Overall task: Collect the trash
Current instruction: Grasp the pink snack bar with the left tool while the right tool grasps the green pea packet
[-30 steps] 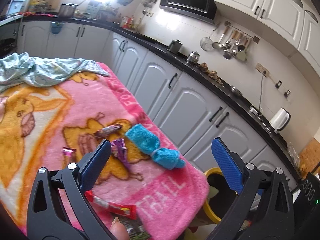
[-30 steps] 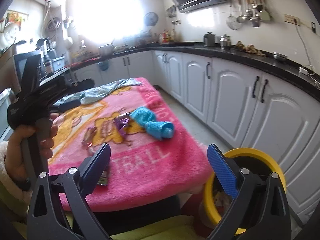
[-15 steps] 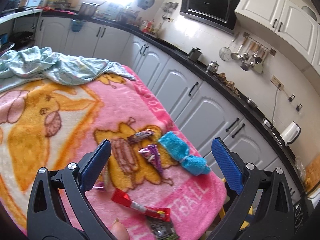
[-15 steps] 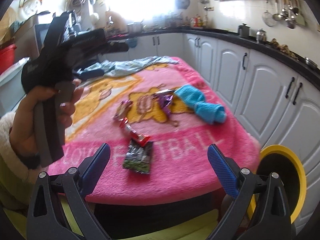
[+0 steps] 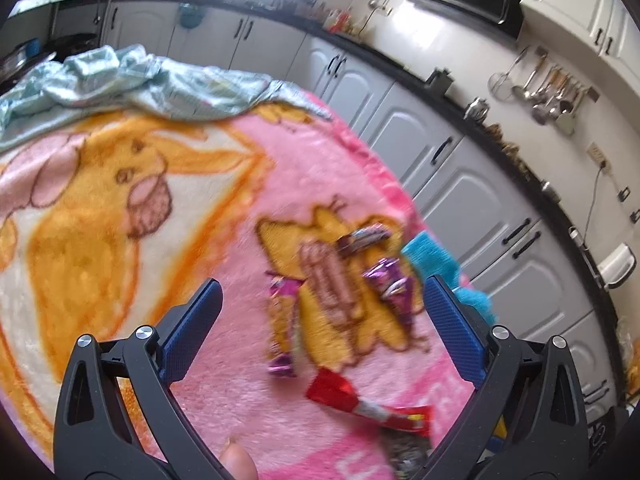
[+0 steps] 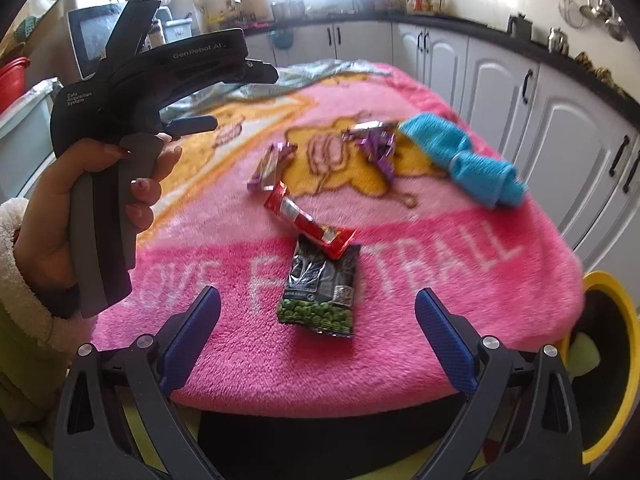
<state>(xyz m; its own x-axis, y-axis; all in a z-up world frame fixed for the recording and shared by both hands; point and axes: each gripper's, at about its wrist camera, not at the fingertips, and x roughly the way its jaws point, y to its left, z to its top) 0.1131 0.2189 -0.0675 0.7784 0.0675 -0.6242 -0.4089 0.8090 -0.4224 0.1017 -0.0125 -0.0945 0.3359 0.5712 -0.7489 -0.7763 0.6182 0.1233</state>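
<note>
Left wrist view: the left gripper [image 5: 320,328] hangs wide open and empty over a pink blanket [image 5: 224,184]. Between its fingers lie one magenta wrapper [image 5: 280,320] and one purple wrapper [image 5: 388,284]; one brown wrapper [image 5: 362,238] lies beyond them.

Right wrist view: the right gripper [image 6: 318,332] is wide open and empty. One green-pea packet [image 6: 320,292] sits between its fingers, one red wrapper [image 6: 308,222] just beyond. One yellow bin [image 6: 612,360] stands beside the right finger.

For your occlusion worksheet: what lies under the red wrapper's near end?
The red wrapper overlaps the top edge of the green pea packet, which rests on the pink blanket. The packet's covered upper strip cannot be seen, nor anything beneath the packet.
</note>
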